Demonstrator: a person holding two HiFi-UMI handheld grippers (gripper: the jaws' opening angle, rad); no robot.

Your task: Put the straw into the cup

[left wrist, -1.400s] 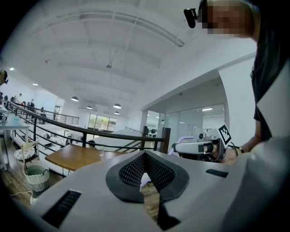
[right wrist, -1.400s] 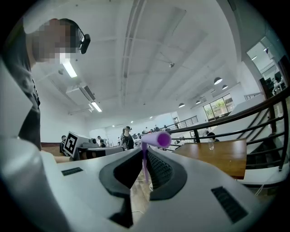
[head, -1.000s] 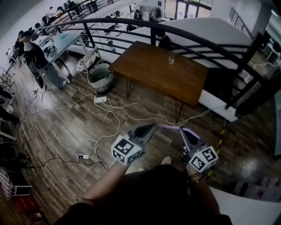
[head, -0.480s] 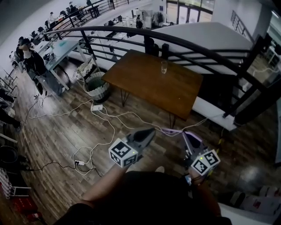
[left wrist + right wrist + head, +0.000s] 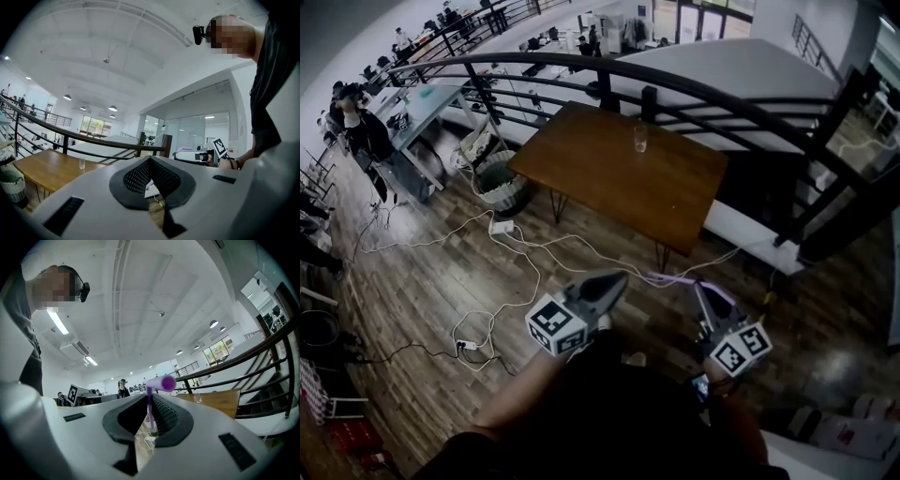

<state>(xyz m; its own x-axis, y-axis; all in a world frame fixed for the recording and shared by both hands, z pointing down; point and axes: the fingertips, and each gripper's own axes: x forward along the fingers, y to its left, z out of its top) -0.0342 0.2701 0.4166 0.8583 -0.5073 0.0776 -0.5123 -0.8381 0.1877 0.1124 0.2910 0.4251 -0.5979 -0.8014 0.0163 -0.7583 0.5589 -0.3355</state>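
Head view puts the cup (image 5: 640, 138) well away on the tabletop (image 5: 609, 178), while the right tongs (image 5: 701, 286) pinch the purple straw (image 5: 670, 277) and the left tongs (image 5: 617, 279) sit closed and empty. The thin straw could twist in that grip and miss the cup's narrow mouth.

A brown wooden table (image 5: 600, 173) stands on dark plank floor (image 5: 412, 281) beside a curved black railing (image 5: 650, 92).

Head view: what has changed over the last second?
The table and cup have slid leftward in frame as the person's view shifted. Nothing was gripped or released: the right gripper keeps its tongs shut on the purple straw, the left gripper stays empty, and both remain short of the table.
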